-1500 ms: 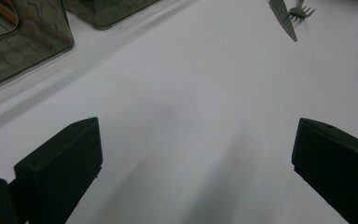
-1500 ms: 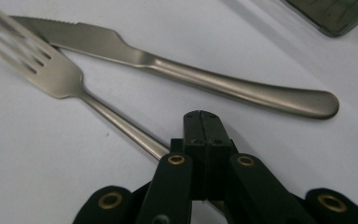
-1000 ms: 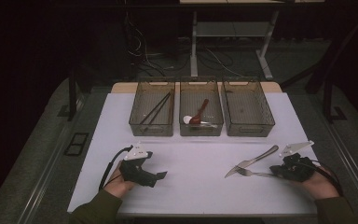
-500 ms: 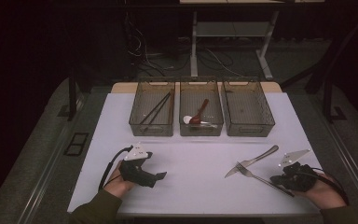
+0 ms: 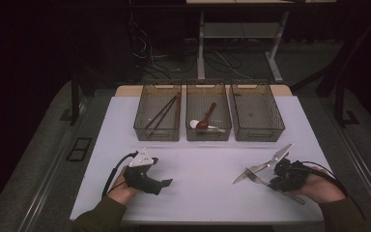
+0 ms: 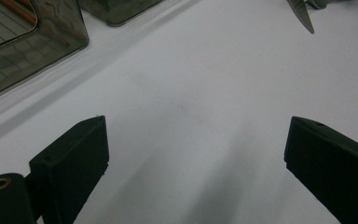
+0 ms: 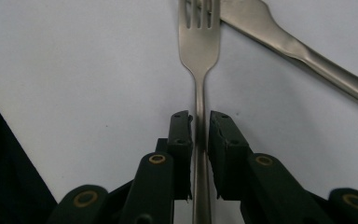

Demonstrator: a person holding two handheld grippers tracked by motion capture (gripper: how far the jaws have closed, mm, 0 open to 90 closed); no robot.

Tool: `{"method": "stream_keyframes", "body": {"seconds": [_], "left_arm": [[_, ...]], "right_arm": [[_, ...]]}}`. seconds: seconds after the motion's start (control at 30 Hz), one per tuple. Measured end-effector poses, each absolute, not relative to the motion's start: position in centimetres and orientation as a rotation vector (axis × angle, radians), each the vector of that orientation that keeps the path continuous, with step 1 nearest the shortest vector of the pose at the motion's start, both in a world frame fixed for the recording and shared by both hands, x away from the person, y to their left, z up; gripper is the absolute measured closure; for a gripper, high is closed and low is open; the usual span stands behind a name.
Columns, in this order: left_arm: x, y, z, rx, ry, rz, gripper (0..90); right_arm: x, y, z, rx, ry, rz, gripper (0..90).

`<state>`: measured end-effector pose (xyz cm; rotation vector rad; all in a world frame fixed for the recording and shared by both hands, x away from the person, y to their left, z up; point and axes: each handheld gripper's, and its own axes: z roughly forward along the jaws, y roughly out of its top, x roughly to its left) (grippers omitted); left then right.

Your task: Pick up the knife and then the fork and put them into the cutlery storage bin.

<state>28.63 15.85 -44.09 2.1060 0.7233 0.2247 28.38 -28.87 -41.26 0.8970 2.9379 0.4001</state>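
I see a steel fork (image 7: 198, 42) lying on the white tabletop (image 5: 207, 164) at the right front – its thin handle sits between my right gripper (image 7: 200, 126) fingers (image 7: 181, 140), tines pointing away. Just beside it a steel knife (image 7: 289, 44) lies at an angle, its blade tip touching the fork's head.

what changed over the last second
The right gripper drew back toward the person and closed its fingers on the fork handle beside the knife. The left gripper stayed open and still; the three bins are unchanged.
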Motion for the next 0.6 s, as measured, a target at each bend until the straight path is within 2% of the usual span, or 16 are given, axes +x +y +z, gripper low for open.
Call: {"method": "stream_keyframes", "body": {"seconds": [0.2,0.6], "left_arm": [[28.6,15.8,-44.1,2.118,0.717,0.227,5.4],[28.6,15.7,-44.2,2.127,0.708,0.22,5.4]], "right_arm": [[29.2,-27.5,-41.6,0.859,2.978,0.263,78.4],[29.6,-26.3,-41.9,0.818,2.998,0.155,84.6]]}}
